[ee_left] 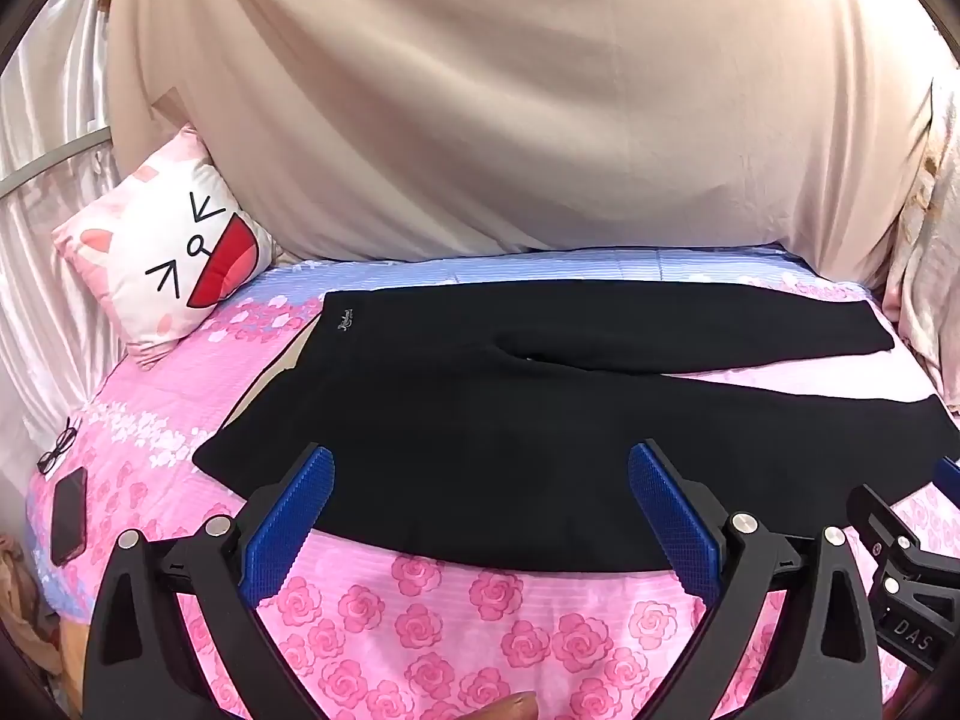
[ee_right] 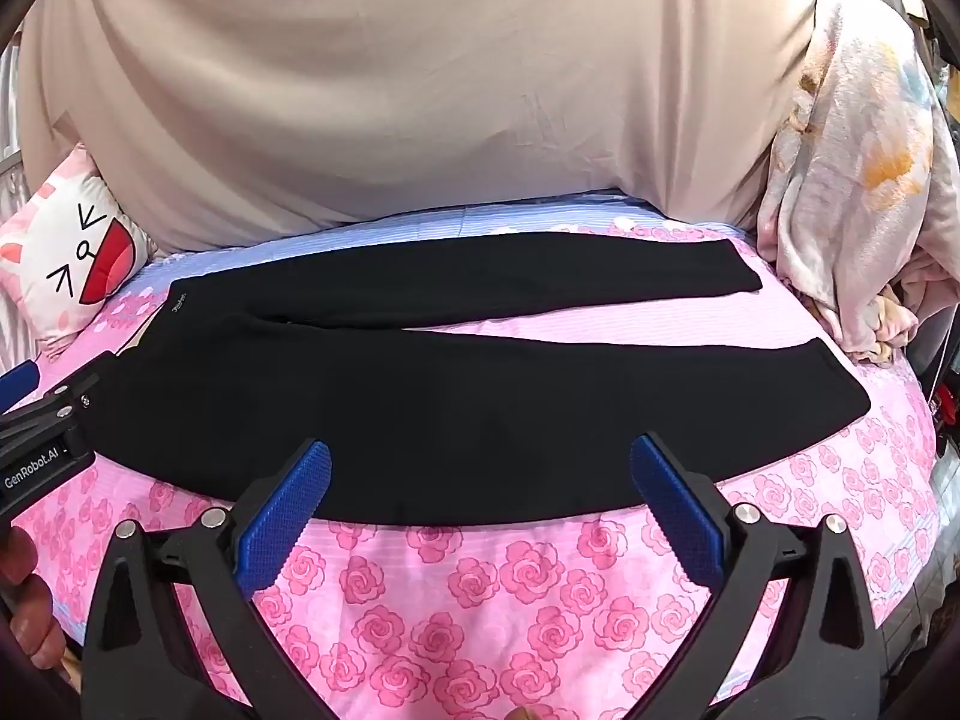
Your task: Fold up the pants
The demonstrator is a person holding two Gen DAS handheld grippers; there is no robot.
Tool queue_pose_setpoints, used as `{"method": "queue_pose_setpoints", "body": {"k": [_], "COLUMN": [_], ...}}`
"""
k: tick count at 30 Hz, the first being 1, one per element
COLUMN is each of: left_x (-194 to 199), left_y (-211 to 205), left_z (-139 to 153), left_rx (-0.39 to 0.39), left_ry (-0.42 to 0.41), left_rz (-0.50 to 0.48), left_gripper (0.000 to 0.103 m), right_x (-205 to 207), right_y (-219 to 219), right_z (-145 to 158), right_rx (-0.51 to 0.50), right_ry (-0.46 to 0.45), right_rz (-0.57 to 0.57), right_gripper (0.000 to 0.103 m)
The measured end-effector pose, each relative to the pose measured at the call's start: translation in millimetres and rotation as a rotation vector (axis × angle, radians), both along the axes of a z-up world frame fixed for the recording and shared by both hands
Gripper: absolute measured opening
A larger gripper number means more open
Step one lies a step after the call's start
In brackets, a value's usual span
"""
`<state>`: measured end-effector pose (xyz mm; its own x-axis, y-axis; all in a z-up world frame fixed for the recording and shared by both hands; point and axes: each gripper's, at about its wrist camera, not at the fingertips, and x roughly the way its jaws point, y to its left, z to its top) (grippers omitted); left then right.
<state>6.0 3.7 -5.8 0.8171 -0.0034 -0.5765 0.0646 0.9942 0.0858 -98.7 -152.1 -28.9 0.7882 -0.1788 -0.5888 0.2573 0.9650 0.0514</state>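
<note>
Black pants (ee_left: 480, 408) lie flat on a bed with a pink rose sheet (ee_left: 420, 630), waistband at the left, two legs spread to the right. They also show in the right wrist view (ee_right: 450, 384). My left gripper (ee_left: 480, 468) is open and empty, hovering over the near edge of the pants by the waist. My right gripper (ee_right: 480, 462) is open and empty, over the near leg's front edge. The right gripper's body shows at the right edge of the left wrist view (ee_left: 906, 564); the left gripper's body shows at the left in the right wrist view (ee_right: 42, 438).
A cat-face pillow (ee_left: 168, 258) leans at the bed's far left. Glasses (ee_left: 57, 447) and a phone (ee_left: 69, 516) lie at the left edge. A beige cloth (ee_left: 510, 120) hangs behind the bed. A bundled floral blanket (ee_right: 858, 192) sits at the right.
</note>
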Motion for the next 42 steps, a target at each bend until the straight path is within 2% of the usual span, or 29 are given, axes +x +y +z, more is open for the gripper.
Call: {"method": "queue_pose_setpoints", "body": {"k": [42], "left_x": [4.0], "left_y": [-6.3], "left_z": [-3.3], "left_rx": [0.017], "left_ry": [0.019], "left_rz": [-0.013], "left_gripper": [0.097], "right_x": [3.6], "right_y": [-3.7], "right_z": [-0.1], "right_rx": [-0.004], "right_ry": [-0.003], "right_rz": [-0.007], "right_gripper": [0.098]}}
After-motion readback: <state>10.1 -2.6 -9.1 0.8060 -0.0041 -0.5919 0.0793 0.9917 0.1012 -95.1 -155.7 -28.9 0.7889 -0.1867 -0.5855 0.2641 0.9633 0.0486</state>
